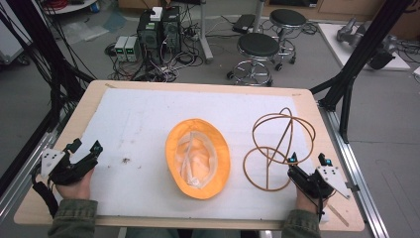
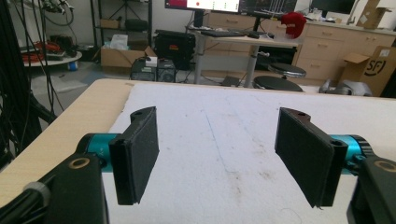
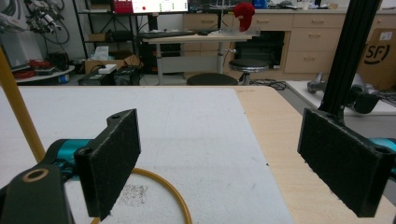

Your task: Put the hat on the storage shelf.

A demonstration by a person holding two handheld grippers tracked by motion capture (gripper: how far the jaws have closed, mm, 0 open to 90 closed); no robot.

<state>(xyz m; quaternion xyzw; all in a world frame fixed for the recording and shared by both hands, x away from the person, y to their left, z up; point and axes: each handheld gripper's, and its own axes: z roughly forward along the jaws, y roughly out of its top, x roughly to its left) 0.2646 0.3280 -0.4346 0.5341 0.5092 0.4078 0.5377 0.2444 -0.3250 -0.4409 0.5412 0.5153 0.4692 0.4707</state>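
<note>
An orange bucket hat (image 1: pixel 198 157) lies upside down in the middle of the white mat (image 1: pixel 148 119), its pale lining facing up. To its right stands a tan wire hat stand (image 1: pixel 280 148) made of round hoops. My left gripper (image 1: pixel 85 147) rests open at the mat's left edge, held by a hand; its jaws stand wide apart over bare mat (image 2: pixel 215 154). My right gripper (image 1: pixel 308 158) is open at the right, just beside the stand's base hoop. In the right gripper view, that hoop (image 3: pixel 175 196) curves past the left jaw, and nothing sits between the jaws.
The mat covers most of a wooden table (image 1: pixel 317 114). A dark speck (image 1: pixel 126 160) lies on the mat left of the hat. Black frame posts (image 1: pixel 359 54) rise at the table's right and left. Stools (image 1: pixel 257 49) and computers (image 1: pixel 158 29) stand on the floor beyond.
</note>
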